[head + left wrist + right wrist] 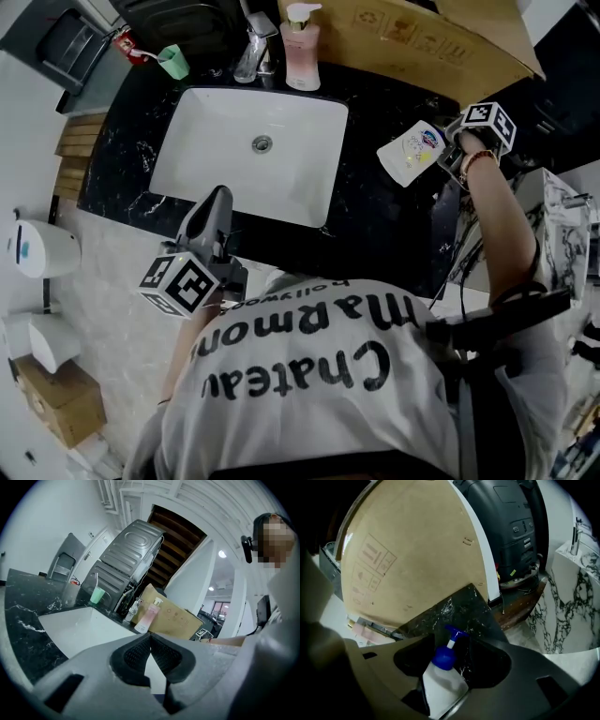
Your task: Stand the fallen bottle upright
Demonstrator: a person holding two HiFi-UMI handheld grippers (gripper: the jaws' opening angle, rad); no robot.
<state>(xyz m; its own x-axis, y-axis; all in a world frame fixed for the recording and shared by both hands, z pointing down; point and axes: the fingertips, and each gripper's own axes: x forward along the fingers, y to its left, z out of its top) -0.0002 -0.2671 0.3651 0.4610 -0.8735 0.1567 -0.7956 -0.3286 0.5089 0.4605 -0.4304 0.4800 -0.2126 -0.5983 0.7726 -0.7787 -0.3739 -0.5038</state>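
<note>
**Two jaws wide apart, bottle loose between them**

Both of my right gripper's (pixel 453 641) jaws are standing as wide as they go, and no pad is pressing on anything. The white bottle (pixel 443 681) is sitting in the gap between them, closer to the jaw at the left of the right gripper view. Its blue pump top (pixel 443 657) is pointing away from me along the jaws. Beyond the tips the black marble countertop (pixel 457 609) is showing, then a cardboard sheet (pixel 408 550) leaning behind it.

From the head view the bottle (pixel 411 153) is lying over the counter right of the sink (pixel 187 173), looking tilted.

My left gripper (pixel 150 638) is hanging near the sink's front edge, jaws closed together on nothing.
</note>
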